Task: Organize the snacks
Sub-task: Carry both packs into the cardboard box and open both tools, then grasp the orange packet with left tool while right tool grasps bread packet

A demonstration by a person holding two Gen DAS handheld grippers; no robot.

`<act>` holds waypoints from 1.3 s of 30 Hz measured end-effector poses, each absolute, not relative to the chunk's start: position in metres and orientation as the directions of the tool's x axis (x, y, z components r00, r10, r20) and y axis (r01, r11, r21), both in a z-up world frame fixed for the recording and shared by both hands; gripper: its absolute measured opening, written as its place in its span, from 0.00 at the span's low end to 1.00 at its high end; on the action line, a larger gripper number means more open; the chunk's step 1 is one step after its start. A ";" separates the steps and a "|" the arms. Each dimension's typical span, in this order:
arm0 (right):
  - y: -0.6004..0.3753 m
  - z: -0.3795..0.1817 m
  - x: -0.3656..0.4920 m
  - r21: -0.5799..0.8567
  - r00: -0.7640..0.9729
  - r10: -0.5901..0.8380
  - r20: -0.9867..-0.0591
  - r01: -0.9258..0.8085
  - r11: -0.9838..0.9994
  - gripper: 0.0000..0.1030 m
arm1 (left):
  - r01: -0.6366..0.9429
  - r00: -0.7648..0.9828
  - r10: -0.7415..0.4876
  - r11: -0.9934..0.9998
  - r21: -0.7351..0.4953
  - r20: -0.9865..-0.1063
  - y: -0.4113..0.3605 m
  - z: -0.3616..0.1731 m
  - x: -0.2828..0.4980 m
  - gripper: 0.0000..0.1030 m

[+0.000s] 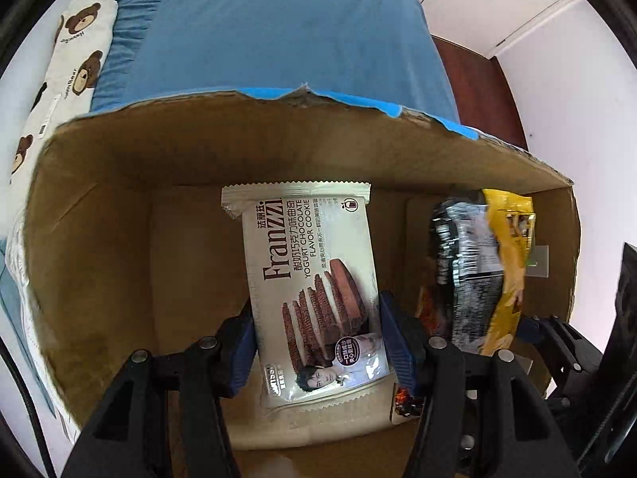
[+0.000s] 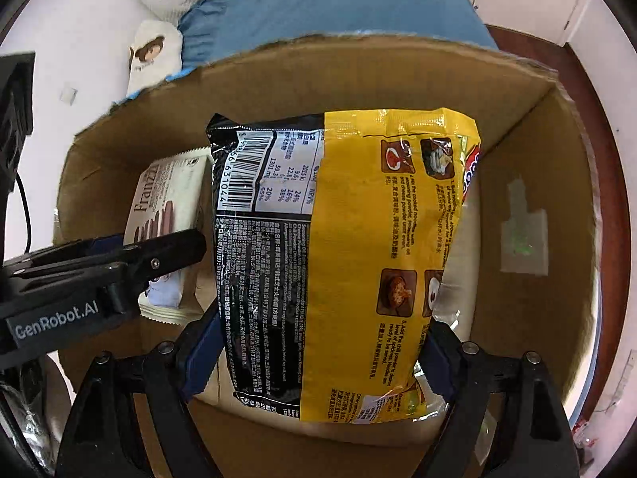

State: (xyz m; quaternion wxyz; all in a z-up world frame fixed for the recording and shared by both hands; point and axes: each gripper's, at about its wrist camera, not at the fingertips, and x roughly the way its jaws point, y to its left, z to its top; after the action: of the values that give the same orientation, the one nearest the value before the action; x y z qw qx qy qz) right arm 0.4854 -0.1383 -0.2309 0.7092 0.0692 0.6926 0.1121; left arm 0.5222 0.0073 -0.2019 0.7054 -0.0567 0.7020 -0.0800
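Placing step: the left claw (image 1: 318,342) grips a cookie packet (image 1: 314,275), the right claw (image 2: 318,354) a wide noodle packet (image 2: 350,263) — both inside the cardboard box (image 1: 99,207). Next, lower and release.

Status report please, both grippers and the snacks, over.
Left gripper shut on Franzzi cookie pack, down inside cardboard box. Right gripper shut on yellow-black noodle packet, same box. Packs side by side, close; nothing else in the way.

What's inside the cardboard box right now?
Inside the cardboard box, the left gripper holds a Franzzi cookie pack and the right gripper a yellow-and-black noodle packet. Both packs cover much of the floor beneath.
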 end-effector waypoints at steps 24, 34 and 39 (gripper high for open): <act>-0.155 -0.116 0.358 0.073 0.319 0.090 -0.944 -0.066 0.995 0.98 | 0.035 0.368 -0.068 0.998 -0.059 -0.927 0.032 -0.111 0.413 0.92; -0.149 -0.071 0.333 0.054 0.462 0.084 -0.883 -0.077 0.996 0.98 | 0.074 0.529 -0.071 0.997 -0.037 -0.846 0.026 -0.060 0.334 0.92; -0.152 -0.044 0.301 0.054 0.524 0.089 -0.847 -0.080 0.995 0.98 | 0.073 0.595 -0.082 0.996 -0.048 -0.800 0.027 -0.032 0.295 0.92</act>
State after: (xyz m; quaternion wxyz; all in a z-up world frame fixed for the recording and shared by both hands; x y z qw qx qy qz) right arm 0.3009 -0.1519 -0.0436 0.8728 0.0043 0.4856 0.0484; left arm 0.2951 0.0274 -0.0320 0.8930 -0.0051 0.4480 -0.0434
